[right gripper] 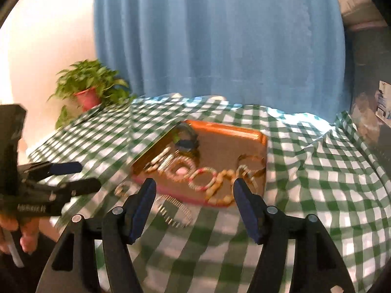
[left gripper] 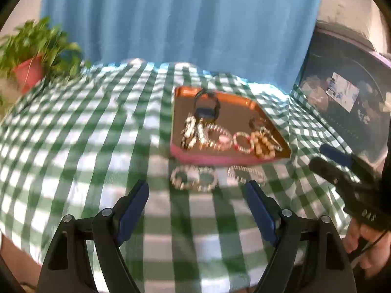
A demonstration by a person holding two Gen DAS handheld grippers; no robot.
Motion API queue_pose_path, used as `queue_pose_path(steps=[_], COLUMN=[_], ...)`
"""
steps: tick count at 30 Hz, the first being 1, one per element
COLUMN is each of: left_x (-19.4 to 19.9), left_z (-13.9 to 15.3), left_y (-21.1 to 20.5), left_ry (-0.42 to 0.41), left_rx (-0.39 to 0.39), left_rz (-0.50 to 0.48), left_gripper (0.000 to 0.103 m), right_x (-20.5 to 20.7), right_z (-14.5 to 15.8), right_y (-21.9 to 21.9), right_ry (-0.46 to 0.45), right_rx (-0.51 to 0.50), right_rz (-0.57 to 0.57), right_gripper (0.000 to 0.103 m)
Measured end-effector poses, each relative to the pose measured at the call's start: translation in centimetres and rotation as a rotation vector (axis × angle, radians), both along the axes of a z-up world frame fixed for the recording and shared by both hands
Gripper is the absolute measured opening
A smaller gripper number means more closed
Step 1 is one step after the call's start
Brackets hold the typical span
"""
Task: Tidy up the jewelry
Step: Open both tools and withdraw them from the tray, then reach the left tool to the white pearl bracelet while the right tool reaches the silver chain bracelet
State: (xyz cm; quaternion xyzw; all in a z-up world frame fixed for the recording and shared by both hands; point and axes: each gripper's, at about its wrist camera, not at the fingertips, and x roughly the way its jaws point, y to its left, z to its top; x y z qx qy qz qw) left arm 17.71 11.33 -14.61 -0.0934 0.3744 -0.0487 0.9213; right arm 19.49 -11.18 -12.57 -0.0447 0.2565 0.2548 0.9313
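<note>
An orange tray (left gripper: 220, 157) (right gripper: 229, 130) with a pink front wall sits on the green-checked cloth. It holds several bead bracelets and a black watch (left gripper: 206, 107). On the cloth just in front of the tray lie a beaded bracelet (left gripper: 194, 178) (right gripper: 124, 188) and a thin silver bracelet (left gripper: 246, 172) (right gripper: 174, 210). My left gripper (left gripper: 196, 188) (right gripper: 86, 175) hangs open, short of the beaded bracelet, with nothing between its fingers. My right gripper (right gripper: 195, 185) (left gripper: 327, 158) is open too, above the cloth near the silver bracelet, and holds nothing.
A potted plant in a red pot (left gripper: 28, 72) (right gripper: 88, 99) stands at the table's far left corner. A blue curtain (left gripper: 183, 19) hangs behind the table. A dark appliance (left gripper: 347, 92) stands close at the right. A hand (left gripper: 366, 249) grips the right tool.
</note>
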Motion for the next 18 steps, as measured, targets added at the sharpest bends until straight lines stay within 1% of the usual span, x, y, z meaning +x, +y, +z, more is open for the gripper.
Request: queue_pose_path(steps=[3, 5, 7, 9, 10, 12, 14, 16, 18], left_x=[-1.4, -1.7, -1.7, -1.7, -1.7, -1.2, -0.3, 0.9, 1.8], left_z=[-0.8, -1.1, -0.8, -0.5, -0.4, -0.5, -0.6, -0.8, -1.2], left_y=[0.3, 0.2, 0.0, 0.0, 0.2, 0.6, 0.8, 0.7, 0.6], left_ry=[0.02, 0.029, 0.008, -0.032, -0.049, -0.054, -0.038, -0.008, 0.002], left_rx=[0.041, 0.078, 0.1, 0.08, 0.063, 0.014, -0.016, 0.002, -0.005], left_rz=[-0.005, -0.001, 0.006, -0.001, -0.001, -0.013, -0.009, 0.007, 0.014], left_gripper=[0.081, 0.081, 0.085, 0.099, 0.101, 0.103, 0.103, 0.103, 0.103], right_x=[-1.4, -1.6, -1.6, -0.9, -0.6, 0.2, 1.5, 2.3, 3.4], right_z=[-1.2, -2.1, -2.7, -3.2, -3.4, -3.9, -4.2, -4.5, -4.9], right_y=[-0.2, -0.4, -0.6, -0.7, -0.7, -0.7, -0.6, -0.2, 0.8], right_ry=[0.034, 0.062, 0.077, 0.085, 0.091, 0.112, 0.137, 0.146, 0.167], right_rx=[0.001, -0.001, 0.008, 0.008, 0.007, 0.011, 0.016, 0.009, -0.01], right_rz=[0.03, 0.042, 0.067, 0.073, 0.069, 0.068, 0.072, 0.087, 0.132], right_gripper=[0.061, 0.059, 0.056, 0.056, 0.056, 0.056, 0.056, 0.056, 0.054])
